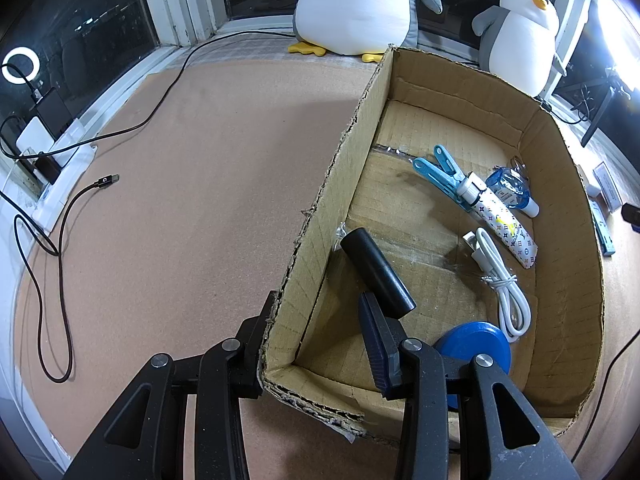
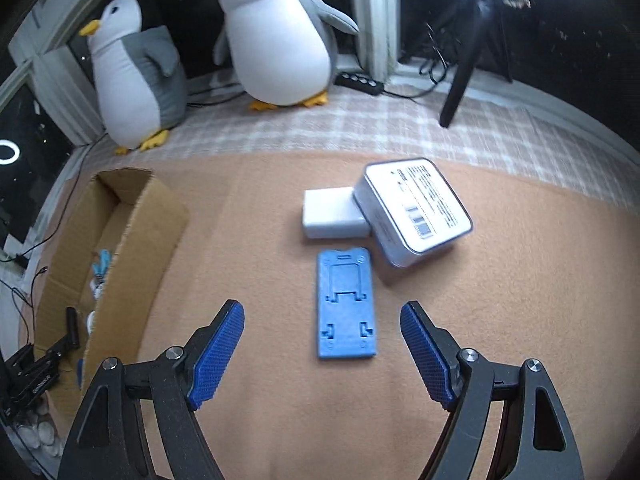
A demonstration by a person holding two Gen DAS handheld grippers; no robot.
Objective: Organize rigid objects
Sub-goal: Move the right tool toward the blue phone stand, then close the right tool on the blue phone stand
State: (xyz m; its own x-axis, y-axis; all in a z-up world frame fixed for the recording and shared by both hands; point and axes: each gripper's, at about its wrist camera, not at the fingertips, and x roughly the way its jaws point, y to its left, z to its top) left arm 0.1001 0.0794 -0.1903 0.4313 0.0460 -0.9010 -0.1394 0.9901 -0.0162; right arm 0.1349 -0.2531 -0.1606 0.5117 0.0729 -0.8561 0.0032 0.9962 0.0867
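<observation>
I am clamping my left tongs [image 1: 320, 344] on the box [image 1: 316, 216] wall; my right tongs [image 2: 322, 354] are standing apart over the blue stand [image 2: 346, 304].

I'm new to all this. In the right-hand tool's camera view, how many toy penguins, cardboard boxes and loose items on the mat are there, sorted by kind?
Toy penguins: 2
Cardboard box: 1
Blue flat stand: 1
White block: 1
Tin with a printed label: 1
Total: 6
</observation>
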